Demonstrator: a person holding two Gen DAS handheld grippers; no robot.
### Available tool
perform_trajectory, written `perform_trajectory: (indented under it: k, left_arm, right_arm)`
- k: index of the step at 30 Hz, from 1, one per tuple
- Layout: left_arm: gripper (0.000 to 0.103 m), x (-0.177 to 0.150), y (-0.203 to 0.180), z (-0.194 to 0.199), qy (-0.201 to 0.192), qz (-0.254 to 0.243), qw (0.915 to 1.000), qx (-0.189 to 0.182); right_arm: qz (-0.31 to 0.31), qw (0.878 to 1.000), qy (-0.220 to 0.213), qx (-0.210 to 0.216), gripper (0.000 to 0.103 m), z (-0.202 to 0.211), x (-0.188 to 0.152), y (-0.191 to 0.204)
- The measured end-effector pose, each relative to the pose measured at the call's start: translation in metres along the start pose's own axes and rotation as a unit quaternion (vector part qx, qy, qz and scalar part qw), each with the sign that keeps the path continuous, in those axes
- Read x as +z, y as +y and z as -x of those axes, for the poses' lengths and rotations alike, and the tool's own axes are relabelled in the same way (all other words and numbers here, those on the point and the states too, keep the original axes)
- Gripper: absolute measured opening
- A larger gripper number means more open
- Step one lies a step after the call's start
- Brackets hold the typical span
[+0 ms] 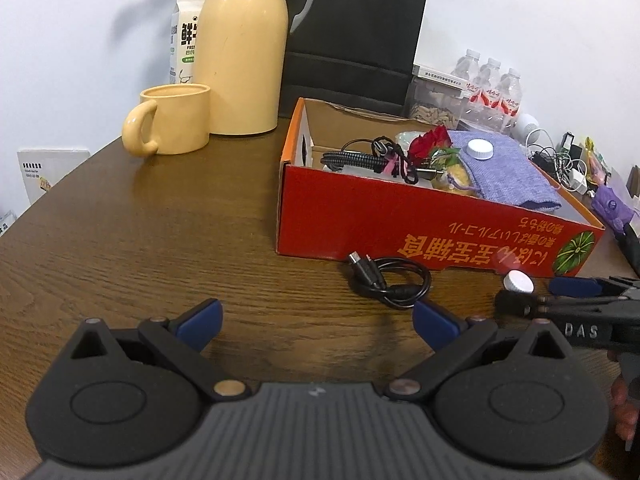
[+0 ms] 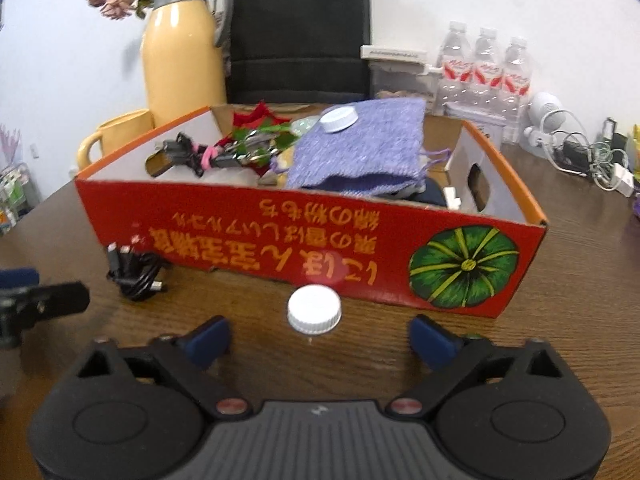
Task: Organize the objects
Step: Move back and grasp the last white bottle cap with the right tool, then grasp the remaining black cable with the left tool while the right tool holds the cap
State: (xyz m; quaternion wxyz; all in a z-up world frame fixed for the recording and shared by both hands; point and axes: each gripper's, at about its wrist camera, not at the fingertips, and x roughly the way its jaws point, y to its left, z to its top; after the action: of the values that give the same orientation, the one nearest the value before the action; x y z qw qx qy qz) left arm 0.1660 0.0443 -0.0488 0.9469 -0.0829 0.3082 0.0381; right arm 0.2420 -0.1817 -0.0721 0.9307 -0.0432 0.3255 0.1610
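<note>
- Right gripper [image 2: 319, 338]: jaws wide, nothing between pads yet; white cap [image 2: 314, 309] lies on table [image 2: 580, 300] just ahead, near the red box [image 2: 280, 248] front wall.
- Left gripper [image 1: 318, 320]: jaws wide, empty; black cable [image 1: 386, 280] coiled on table ahead, beside the box.
- Cap prob. light, stiff plastic w/ ribbed rim; take it across the rim, it may slide on the wood.
- Cable soft, floppy; grab at the coil middle, ends may dangle.
- Box already holds cloth [image 2: 360, 148], rose, 2nd cap, other cable; its wall must be cleared to drop things in.
- Mug [image 1: 170, 118] and flask [image 1: 244, 52] stand well apart, not in the way.
</note>
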Motion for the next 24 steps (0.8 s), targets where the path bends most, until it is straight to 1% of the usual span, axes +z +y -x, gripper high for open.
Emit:
perform_trajectory:
  k: [1, 2, 4, 5, 7, 8, 9, 14, 20, 24]
  left_arm:
    - [0.103, 0.0, 0.0, 0.0, 0.0, 0.0, 1.0, 0.0]
    - [0.103, 0.0, 0.0, 0.0, -0.001, -0.001, 1.0, 0.0]
    - [0.103, 0.0, 0.0, 0.001, -0.003, -0.001, 1.0, -0.002]
    - [0.103, -0.001, 0.0, 0.001, -0.003, -0.001, 1.0, -0.002]
    - [0.103, -0.001, -0.001, 0.001, -0.003, -0.001, 1.0, -0.002]
    - [0.103, -0.001, -0.001, 0.001, -0.003, -0.001, 1.0, -0.001]
    - [0.103, -0.001, -0.001, 0.001, -0.002, -0.001, 1.0, 0.0]
    - [0.103, -0.002, -0.001, 0.0, -0.003, -0.001, 1.0, 0.004]
    - [0.103, -0.001, -0.004, 0.0, -0.004, -0.003, 1.0, 0.0]
    - [0.103, 0.0, -0.01, 0.002, -0.012, -0.018, 0.9998, -0.004]
  right_arm:
    - [-0.001, 1.0, -0.002, -0.002, 0.076, 0.0, 0.0, 0.0]
    - [-0.002, 1.0, -0.004, -0.002, 0.073, 0.0, 0.001, 0.0]
    - [-0.003, 1.0, -0.008, -0.002, 0.061, 0.0, 0.002, 0.001]
    - [-0.002, 1.0, -0.009, -0.001, 0.057, 0.0, 0.002, 0.001]
    - [-0.002, 1.0, -0.012, 0.001, 0.042, 0.0, 0.003, 0.001]
    - [-0.003, 1.0, -0.014, 0.004, 0.037, 0.0, 0.003, 0.001]
    - [-0.004, 1.0, -0.015, 0.007, 0.027, 0.0, 0.004, 0.001]
    - [-0.006, 1.0, -0.023, 0.015, 0.027, 0.002, 0.004, 0.0]
    - [0.007, 0.998, -0.054, 0.019, 0.027, 0.014, 0.001, 0.001]
    - [0.024, 0.996, -0.087, 0.007, 0.027, 0.027, -0.002, -0.002]
